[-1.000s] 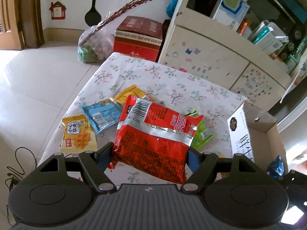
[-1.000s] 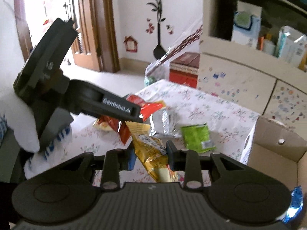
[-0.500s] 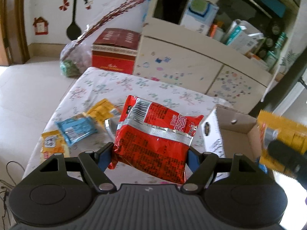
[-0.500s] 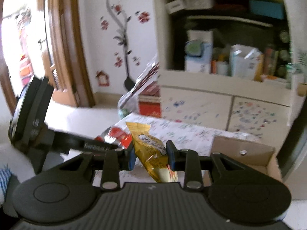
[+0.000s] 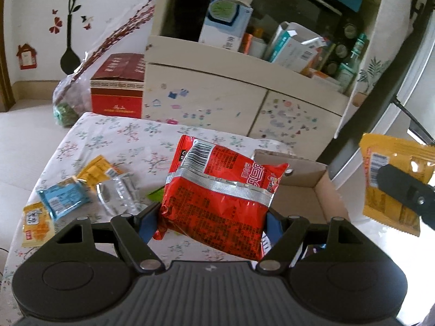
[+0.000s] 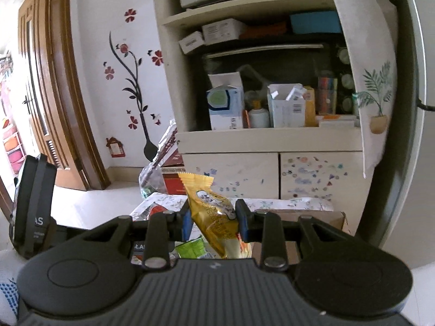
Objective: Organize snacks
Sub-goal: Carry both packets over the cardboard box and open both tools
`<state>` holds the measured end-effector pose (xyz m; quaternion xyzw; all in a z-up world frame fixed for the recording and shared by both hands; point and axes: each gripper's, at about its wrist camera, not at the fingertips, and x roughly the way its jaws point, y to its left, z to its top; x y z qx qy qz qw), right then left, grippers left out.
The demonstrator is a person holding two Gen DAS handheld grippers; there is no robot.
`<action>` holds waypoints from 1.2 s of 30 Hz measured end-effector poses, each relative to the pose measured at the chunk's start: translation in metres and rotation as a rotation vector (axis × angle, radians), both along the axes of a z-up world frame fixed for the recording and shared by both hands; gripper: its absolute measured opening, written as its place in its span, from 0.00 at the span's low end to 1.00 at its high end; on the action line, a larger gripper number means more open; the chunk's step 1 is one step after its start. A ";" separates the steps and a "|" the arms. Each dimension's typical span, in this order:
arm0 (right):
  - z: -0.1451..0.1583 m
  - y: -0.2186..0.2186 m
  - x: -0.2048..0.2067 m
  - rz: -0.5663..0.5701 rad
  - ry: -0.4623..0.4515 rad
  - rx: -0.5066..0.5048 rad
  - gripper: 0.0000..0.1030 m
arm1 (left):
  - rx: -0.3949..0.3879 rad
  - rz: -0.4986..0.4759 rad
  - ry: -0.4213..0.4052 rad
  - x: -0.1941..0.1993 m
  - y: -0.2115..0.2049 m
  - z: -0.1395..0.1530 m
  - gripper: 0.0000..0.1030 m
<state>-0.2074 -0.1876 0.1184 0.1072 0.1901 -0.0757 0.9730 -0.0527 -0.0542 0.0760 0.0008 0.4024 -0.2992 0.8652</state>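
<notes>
Snacks are heading boxward: left gripper (image 5: pixel 210 218) hugging the red packet (image 5: pixel 221 198), right gripper (image 6: pixel 214 221) pinching the yellow one (image 6: pixel 214 212), both now swinging from table (image 5: pixel 122 135) over cardboard box (image 5: pixel 307 190).

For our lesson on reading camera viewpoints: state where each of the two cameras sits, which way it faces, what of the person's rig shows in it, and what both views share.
Left wrist: on the left gripper, looking down at the floral table and cardboard box; its jaws clamp a red snack packet.
Right wrist: on the right gripper, facing the cabinet more levelly; its jaws pinch a yellow snack packet.
Shared: cabinet, box, yellow packet, flower wall sticker.
</notes>
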 end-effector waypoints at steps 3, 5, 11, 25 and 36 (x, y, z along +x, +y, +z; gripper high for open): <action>0.000 -0.003 -0.001 -0.014 0.000 -0.003 0.30 | -0.009 -0.007 -0.004 -0.003 -0.006 0.002 0.78; -0.001 -0.008 -0.004 -0.025 -0.004 0.008 0.30 | -0.017 -0.018 -0.003 -0.005 -0.012 0.002 0.78; -0.006 -0.028 -0.013 -0.097 -0.003 0.059 0.30 | -0.047 -0.073 0.004 -0.014 -0.034 0.000 0.78; -0.025 -0.072 -0.023 -0.256 -0.004 0.238 0.31 | -0.037 -0.180 -0.007 -0.027 -0.094 -0.019 0.79; -0.038 -0.091 -0.023 -0.385 -0.006 0.346 0.79 | -0.022 -0.153 -0.027 -0.027 -0.097 -0.014 0.97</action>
